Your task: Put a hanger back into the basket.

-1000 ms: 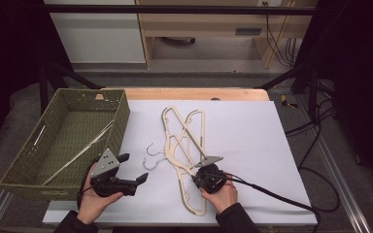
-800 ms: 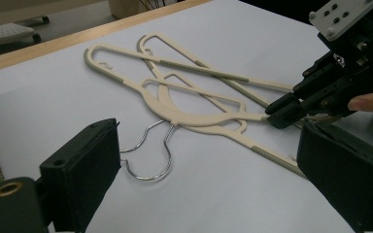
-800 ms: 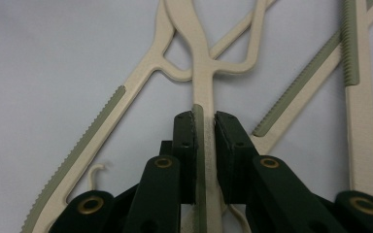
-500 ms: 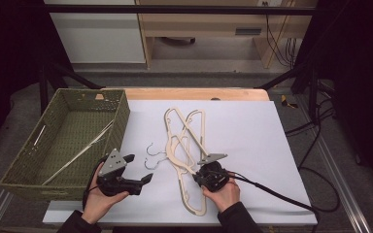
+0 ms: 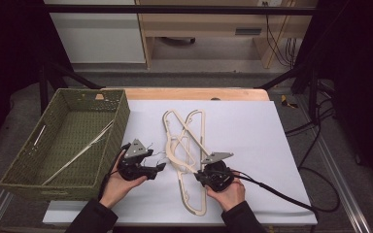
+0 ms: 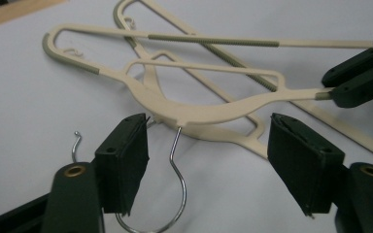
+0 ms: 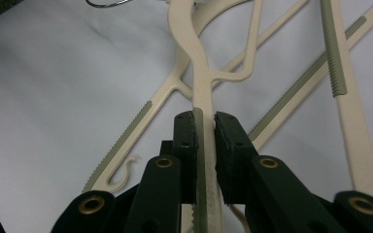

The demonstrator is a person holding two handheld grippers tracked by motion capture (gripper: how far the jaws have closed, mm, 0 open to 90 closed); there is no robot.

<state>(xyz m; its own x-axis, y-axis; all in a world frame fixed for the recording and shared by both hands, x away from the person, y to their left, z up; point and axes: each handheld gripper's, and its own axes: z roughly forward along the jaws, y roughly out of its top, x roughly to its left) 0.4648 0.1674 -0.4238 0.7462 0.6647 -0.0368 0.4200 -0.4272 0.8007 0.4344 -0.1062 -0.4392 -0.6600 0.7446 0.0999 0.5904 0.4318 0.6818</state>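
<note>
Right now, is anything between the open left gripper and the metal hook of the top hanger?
Nothing visible. The left gripper has its jaws open to either side of the hook, with bare table between. The right gripper already clamps that hanger's arm.

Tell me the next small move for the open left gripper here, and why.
Probably ease the left gripper forward and shut it at the neck of the top hanger. Its jaws stand wide open on either side of the metal hook, touching nothing, while the right gripper is already clamped on that hanger's arm. A second hold would likely let both lift it toward the basket.
</note>
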